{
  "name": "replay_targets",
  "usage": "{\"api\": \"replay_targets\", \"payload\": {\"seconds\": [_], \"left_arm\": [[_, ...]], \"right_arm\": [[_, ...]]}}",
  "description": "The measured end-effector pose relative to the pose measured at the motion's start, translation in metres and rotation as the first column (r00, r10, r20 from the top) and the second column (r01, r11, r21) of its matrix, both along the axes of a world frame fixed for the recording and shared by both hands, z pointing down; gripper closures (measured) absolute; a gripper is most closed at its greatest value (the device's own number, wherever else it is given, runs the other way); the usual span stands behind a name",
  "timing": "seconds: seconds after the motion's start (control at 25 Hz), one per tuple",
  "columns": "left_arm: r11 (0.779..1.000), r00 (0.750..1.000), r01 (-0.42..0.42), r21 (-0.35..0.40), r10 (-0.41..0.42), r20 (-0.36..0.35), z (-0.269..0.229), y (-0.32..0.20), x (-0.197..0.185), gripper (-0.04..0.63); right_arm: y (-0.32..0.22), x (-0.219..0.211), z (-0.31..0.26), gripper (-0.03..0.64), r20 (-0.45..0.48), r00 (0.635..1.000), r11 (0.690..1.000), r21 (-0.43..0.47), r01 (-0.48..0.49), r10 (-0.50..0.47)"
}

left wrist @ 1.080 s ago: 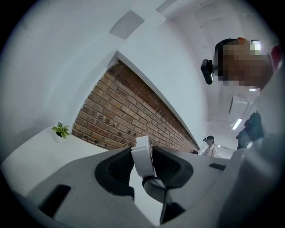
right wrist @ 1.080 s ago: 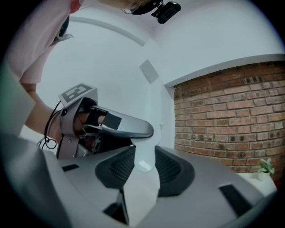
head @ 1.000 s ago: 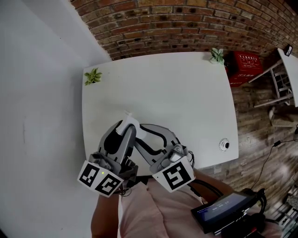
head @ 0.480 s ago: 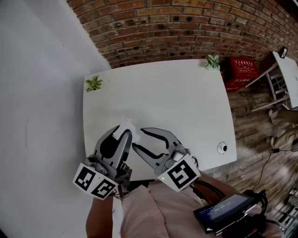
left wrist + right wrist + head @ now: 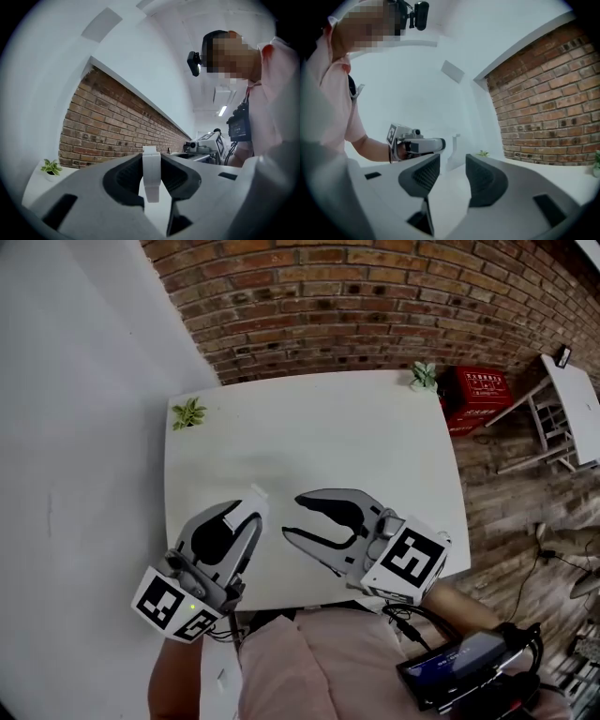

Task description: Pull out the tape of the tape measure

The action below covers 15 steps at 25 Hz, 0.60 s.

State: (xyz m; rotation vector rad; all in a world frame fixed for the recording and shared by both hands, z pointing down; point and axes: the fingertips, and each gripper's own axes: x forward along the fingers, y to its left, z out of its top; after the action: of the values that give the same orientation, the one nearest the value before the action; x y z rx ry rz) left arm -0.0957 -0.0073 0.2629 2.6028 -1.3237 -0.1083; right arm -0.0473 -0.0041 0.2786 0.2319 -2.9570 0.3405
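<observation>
Anchoring the tape measure (image 5: 259, 493), left hand-held gripper (image 5: 247, 512) has just pinched tighter; right hand-held gripper (image 5: 292, 518), empty, has just spread to pull.

- The table (image 5: 328, 446) stands before the brick wall (image 5: 375, 306).
- The left plant (image 5: 188, 412) and the right plant (image 5: 423, 376) sit on its far corners.
- The crate (image 5: 480, 390) lies right of the table, beside the right plant.
- The left gripper (image 5: 246, 514) and the right gripper (image 5: 292, 517) are over the near edge, tips facing but apart.
- The tape measure (image 5: 151, 173) stands between the left gripper's jaws.
</observation>
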Motion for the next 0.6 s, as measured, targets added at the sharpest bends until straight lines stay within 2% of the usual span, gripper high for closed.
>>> {"api": "replay_targets", "payload": {"seconds": [0.24, 0.44, 0.6], "left_arm": [[0.991, 0.990, -0.123, 0.049, 0.119, 0.072, 0.007, 0.007, 0.007, 0.494], [0.975, 0.965, -0.224, 0.000, 0.222, 0.137, 0.024, 0.023, 0.015, 0.494], [0.958, 0.937, -0.288, 0.008, 0.280, 0.210, 0.030, 0.035, 0.020, 0.494]], "right_arm": [[0.008, -0.003, -0.002, 0.446, 0.032, 0.997, 0.980, -0.184, 0.075, -0.071], [0.012, -0.005, 0.004, 0.445, 0.038, 0.994, 0.931, -0.350, 0.105, -0.098], [0.021, -0.008, 0.005, 0.445, 0.057, 0.990, 0.872, -0.470, 0.138, -0.126]]}}
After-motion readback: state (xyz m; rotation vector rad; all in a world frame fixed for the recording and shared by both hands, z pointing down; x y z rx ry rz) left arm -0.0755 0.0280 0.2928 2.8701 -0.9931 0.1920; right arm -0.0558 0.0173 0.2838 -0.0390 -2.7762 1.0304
